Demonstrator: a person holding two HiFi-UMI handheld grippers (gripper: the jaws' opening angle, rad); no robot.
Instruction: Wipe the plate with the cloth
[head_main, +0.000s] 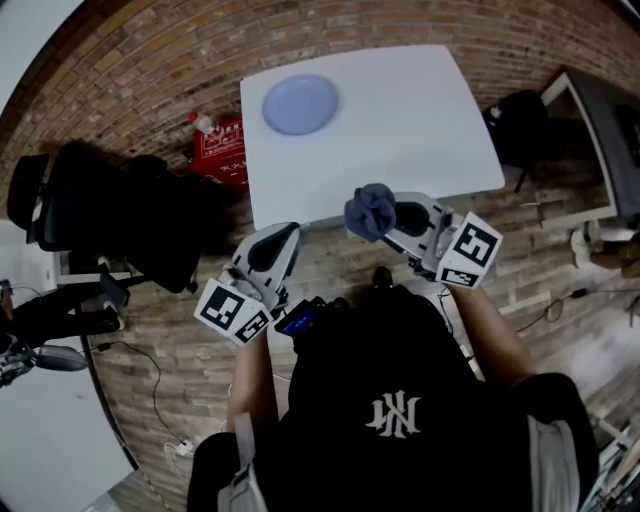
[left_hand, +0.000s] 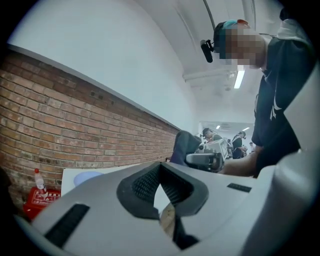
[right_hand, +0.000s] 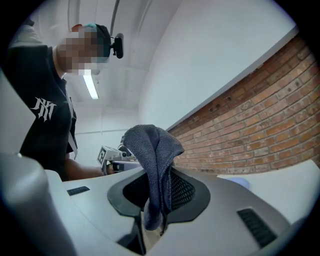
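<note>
Our right gripper (right_hand: 157, 197) pinches the soft cloth (right_hand: 152, 150) by its middle (it flops over, light and bendy). Our left gripper (left_hand: 161, 192) has its jaws pressed together on nothing. The plate (head_main: 300, 104) lies well away on the table (head_main: 420, 120). It looks hard and may slide.

One plate (head_main: 300, 104), one cloth (head_main: 371, 211), one white table (head_main: 420, 110), one black chair (head_main: 110, 215), two grippers: left gripper (head_main: 283, 236), right gripper (head_main: 393, 224).

Left claw (head_main: 288, 232) closed — right claw (head_main: 395, 218) clamped
</note>
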